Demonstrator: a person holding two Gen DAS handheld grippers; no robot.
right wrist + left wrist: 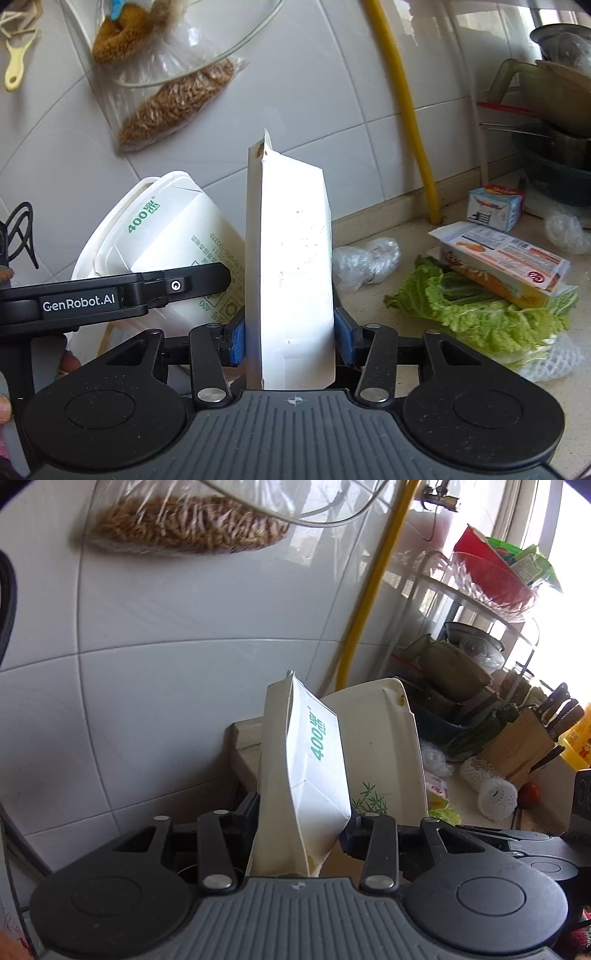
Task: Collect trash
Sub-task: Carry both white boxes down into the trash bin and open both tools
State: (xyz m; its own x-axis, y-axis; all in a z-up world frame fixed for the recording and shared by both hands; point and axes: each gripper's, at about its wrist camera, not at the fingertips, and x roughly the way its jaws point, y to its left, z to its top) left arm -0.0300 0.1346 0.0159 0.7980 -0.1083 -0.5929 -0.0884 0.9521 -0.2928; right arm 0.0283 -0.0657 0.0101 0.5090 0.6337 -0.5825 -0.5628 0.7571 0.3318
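The left gripper is closed on a white paper box marked "400". The right gripper is closed on another flattened white box, upright above the counter.

Bright daylight from the blown-out window at right, glare on carton, fisheye-curved edges.

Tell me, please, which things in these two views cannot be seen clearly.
- Left wrist view: the fingertips of the left hand-held gripper are hidden behind the white carton it holds.
- Right wrist view: the flattened white carton in the right hand-held gripper is glared out; no print readable.
- Right wrist view: the small box print is too small.
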